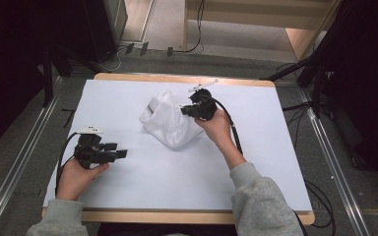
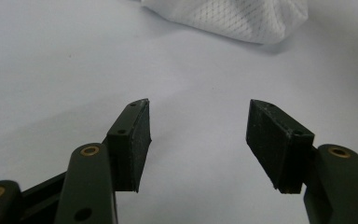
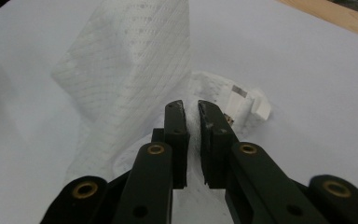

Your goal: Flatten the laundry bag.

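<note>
1. Your right hand-held gripper (image 1: 189,111) is at the far middle of the desk (image 1: 128,98), its tip against the right side of the white mesh bag (image 1: 170,120).
2. In the right gripper view its jaws stand narrow, almost together, with a thin fold of the bag (image 3: 135,74) between the pads (image 3: 179,135); the pads appear to pinch it.
3. The bag lies crumpled a little beyond the desk's centre, one part standing up in a peak, the rest slumped on the white surface.
4. A small white tag (image 3: 244,105) shows at the bag's edge, just past the right jaw tips.
5. Your left hand-held gripper (image 1: 120,153) is near the desk's front left, well apart from the bag, pointing to the right.
6. Its jaws stand wide with nothing between them; the left gripper view shows bare desk (image 2: 74,70) between the pads (image 2: 140,140) and the bag's (image 2: 233,16) edge farther off.
</note>
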`<state>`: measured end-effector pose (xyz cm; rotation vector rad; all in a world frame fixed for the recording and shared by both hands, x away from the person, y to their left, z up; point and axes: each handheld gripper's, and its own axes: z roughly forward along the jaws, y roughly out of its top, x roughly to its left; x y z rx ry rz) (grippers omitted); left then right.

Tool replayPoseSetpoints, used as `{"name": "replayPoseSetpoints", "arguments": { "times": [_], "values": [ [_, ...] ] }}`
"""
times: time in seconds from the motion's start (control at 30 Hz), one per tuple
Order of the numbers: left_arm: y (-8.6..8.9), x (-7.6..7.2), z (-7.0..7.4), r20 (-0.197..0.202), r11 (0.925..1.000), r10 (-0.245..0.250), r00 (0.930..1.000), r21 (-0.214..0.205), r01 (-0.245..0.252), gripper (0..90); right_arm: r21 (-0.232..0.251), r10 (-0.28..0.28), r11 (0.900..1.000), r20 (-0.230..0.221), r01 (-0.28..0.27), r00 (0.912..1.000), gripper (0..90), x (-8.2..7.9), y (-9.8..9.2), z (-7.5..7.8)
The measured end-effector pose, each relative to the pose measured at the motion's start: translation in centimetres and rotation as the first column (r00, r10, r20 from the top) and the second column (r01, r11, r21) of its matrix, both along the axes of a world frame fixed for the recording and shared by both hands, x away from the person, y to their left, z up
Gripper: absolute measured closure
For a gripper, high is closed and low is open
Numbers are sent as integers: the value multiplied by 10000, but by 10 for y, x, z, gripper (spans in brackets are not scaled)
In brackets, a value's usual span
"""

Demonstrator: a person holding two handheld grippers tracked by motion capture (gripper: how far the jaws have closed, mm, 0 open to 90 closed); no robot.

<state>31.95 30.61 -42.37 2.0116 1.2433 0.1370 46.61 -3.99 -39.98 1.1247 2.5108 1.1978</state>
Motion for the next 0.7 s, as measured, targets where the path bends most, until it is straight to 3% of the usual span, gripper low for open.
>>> {"name": "replayPoseSetpoints", "arguments": {
  "times": [0.27,0.47,0.7],
  "values": [
    [-4,1,1,90,10000,-37,10000,29,36,409,139,432,9989,522,-440,9977,844,-35,-11,-3],
    [-4,4,2,105,10000,-47,9999,-37,47,410,223,715,9971,491,-727,9962,844,-61,-20,-11],
    [3,8,4,126,9997,84,9999,-209,-81,409,139,821,9965,257,-825,9963,843,-79,-24,-24]
  ]
}}
